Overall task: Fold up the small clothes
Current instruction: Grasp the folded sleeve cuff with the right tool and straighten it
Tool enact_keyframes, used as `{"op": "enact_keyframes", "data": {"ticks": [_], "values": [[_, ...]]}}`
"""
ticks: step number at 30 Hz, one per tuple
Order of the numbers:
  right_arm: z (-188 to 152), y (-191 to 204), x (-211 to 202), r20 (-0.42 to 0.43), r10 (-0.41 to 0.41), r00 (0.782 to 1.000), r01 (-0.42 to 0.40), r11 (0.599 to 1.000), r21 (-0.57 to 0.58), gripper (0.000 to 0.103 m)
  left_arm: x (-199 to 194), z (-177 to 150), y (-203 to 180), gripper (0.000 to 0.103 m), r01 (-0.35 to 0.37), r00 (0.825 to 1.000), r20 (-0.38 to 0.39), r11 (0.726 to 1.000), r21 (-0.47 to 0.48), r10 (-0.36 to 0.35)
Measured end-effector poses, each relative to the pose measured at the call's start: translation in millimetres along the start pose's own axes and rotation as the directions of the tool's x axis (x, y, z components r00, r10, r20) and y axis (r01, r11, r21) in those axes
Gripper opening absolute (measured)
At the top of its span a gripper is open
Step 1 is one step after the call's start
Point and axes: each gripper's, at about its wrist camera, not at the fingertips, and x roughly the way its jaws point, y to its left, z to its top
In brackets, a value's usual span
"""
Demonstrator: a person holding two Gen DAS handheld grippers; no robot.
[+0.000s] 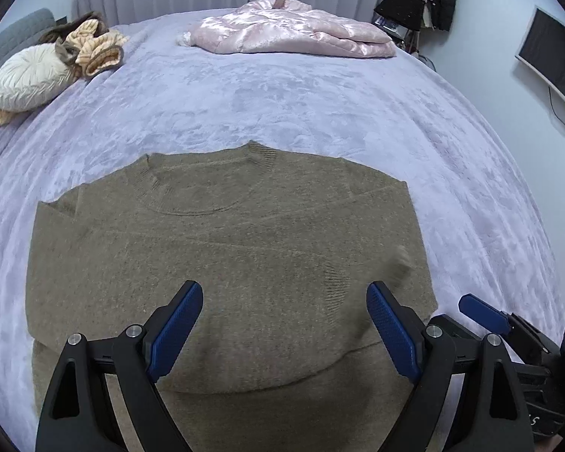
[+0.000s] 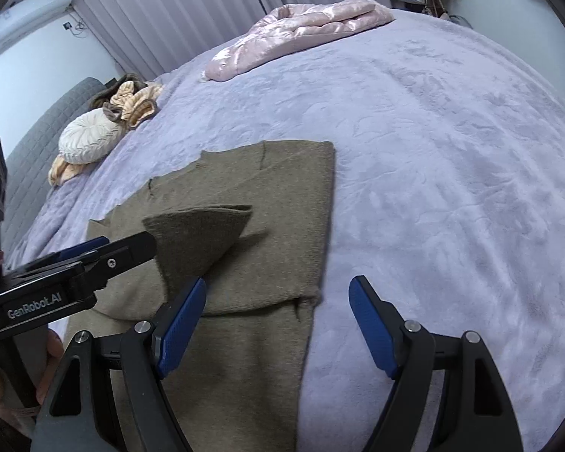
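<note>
An olive-brown knit sweater (image 1: 222,248) lies flat on the lavender bed cover (image 1: 282,105), collar away from me, with a sleeve folded across its body. My left gripper (image 1: 284,293) hovers over the lower chest, jaws wide open and nothing between them. In the right wrist view the sleeve end (image 2: 207,233) stands up loosely off the sweater (image 2: 274,203), just past the left gripper (image 2: 94,246). My right gripper (image 2: 278,286) is open above the sweater's right edge, one finger over the knit, the other over the bed cover (image 2: 452,169). It also shows beside the sweater as the right gripper (image 1: 482,312).
A folded pink satin quilt (image 1: 293,30) lies at the far side of the bed. A round white cushion (image 1: 29,75) and a striped peach bundle (image 1: 94,45) sit at the far left. A monitor (image 1: 553,64) hangs on the right wall. Curtains run behind the bed.
</note>
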Motion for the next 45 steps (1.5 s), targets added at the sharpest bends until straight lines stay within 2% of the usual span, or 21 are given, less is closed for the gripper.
{"op": "enact_keyframes", "data": {"ticks": [4, 8, 12, 15, 18, 19, 20, 21, 22, 25, 27, 29, 33, 35, 36, 38, 40, 42, 45], "values": [[3.7, 12.8, 14.1, -0.017, 0.083, 0.996, -0.083, 0.996, 0.013, 0.081, 9.2, -0.7, 22.2, 0.089, 0.042, 0.998, -0.043, 0.997, -0.071, -0.045], [2.3, 20.8, 38.9, -0.087, 0.155, 0.984, -0.151, 0.987, 0.052, 0.081, 13.1, -5.9, 33.1, 0.089, 0.016, 0.999, -0.051, 0.998, -0.068, -0.02], [-3.2, 22.5, 46.2, -0.091, 0.18, 0.98, -0.174, 0.983, 0.065, 0.08, 23.2, -13.5, 47.5, 0.089, -0.007, 0.997, -0.078, 0.997, -0.074, 0.001], [-2.9, 28.2, 50.6, -0.096, 0.19, 0.977, -0.187, 0.981, 0.042, 0.065, 33.3, -19.1, 57.9, 0.089, -0.007, 0.994, -0.107, 0.995, -0.097, -0.004], [-0.4, 30.9, 61.2, -0.115, 0.168, 0.979, -0.164, 0.986, 0.04, 0.051, 37.9, -22.4, 61.6, 0.089, -0.021, 0.993, -0.114, 0.996, -0.084, 0.012], [0.2, 30.7, 64.2, -0.122, 0.155, 0.98, -0.151, 0.988, 0.041, 0.037, 37.9, -23.0, 63.4, 0.089, -0.028, 0.993, -0.113, 0.997, -0.076, 0.019], [0.8, 30.9, 66.6, -0.128, 0.144, 0.981, -0.14, 0.989, 0.043, 0.027, 36.4, -23.2, 66.2, 0.089, -0.032, 0.994, -0.109, 0.997, -0.071, 0.024], [1.6, 31.4, 66.6, -0.126, 0.134, 0.983, -0.129, 0.991, 0.045, 0.009, 34.1, -23.0, 69.9, 0.089, -0.034, 0.994, -0.102, 0.997, -0.073, 0.027], [3.0, 32.7, 63.5, -0.111, 0.121, 0.986, -0.117, 0.992, 0.04, 0.009, 30.2, -22.2, 75.9, 0.089, -0.037, 0.996, -0.087, 0.996, -0.081, 0.029], [9.9, 37.8, 46.0, -0.03, 0.082, 0.996, -0.082, 0.997, 0.004, 0.008, 24.0, -18.5, 99.3, 0.089, -0.053, 0.997, -0.054, 0.99, -0.133, 0.046], [15.8, 38.1, 40.7, 0.004, 0.035, 0.999, -0.035, 0.999, -0.006, 0.008, 33.0, -18.5, 114.3, 0.089, -0.088, 0.993, -0.086, 0.984, -0.153, 0.075], [19.3, 34.0, 48.7, -0.017, 0.012, 1.0, -0.012, 1.0, -0.002, 0.008, 43.4, -20.4, 125.0, 0.089, -0.1, 0.99, -0.113, 0.982, -0.161, 0.083], [13.8, 19.6, 74.2, -0.109, 0.008, 0.994, -0.004, 0.999, 0.037, 0.012, 36.5, -25.0, 132.2, 0.089, -0.091, 0.992, -0.102, 0.985, -0.144, 0.076], [11.8, 10.1, 68.3, -0.091, 0.044, 0.995, -0.036, 0.995, 0.096, 0.018, 21.2, -28.2, 137.7, 0.089, -0.079, 0.995, -0.069, 0.988, -0.134, 0.07], [11.4, 7.0, 61.3, -0.073, 0.036, 0.997, -0.027, 0.993, 0.114, 0.027, 15.6, -29.6, 140.8, 0.089, -0.077, 0.996, -0.059, 0.989, -0.129, 0.07], [8.4, 8.2, 41.2, -0.018, -0.037, 0.999, 0.039, 0.994, 0.104, 0.042, 4.4, -34.9, 150.0, 0.089, -0.068, 0.997, -0.042, 0.989, -0.134, 0.063], [4.7, 21.3, 20.9, 0.038, -0.124, 0.992, 0.122, 0.992, 0.043, 0.06, -2.4, -42.2, 157.1, 0.089, -0.033, 0.999, -0.033, 0.989, -0.142, 0.029], [0.0, 45.0, 8.3, 0.07, -0.131, 0.989, 0.135, 0.99, -0.051, 0.064, -0.9, -47.5, 156.1, 0.089, -0.014, 0.999, -0.053, 0.992, -0.128, 0.007], [-13.2, 88.6, 11.4, 0.025, -0.061, 0.998, 0.064, 0.98, -0.191, 0.067, -4.3, -59.9, 142.2, 0.089, -0.039, 0.998, -0.044, 0.998, -0.055, 0.036]]}}
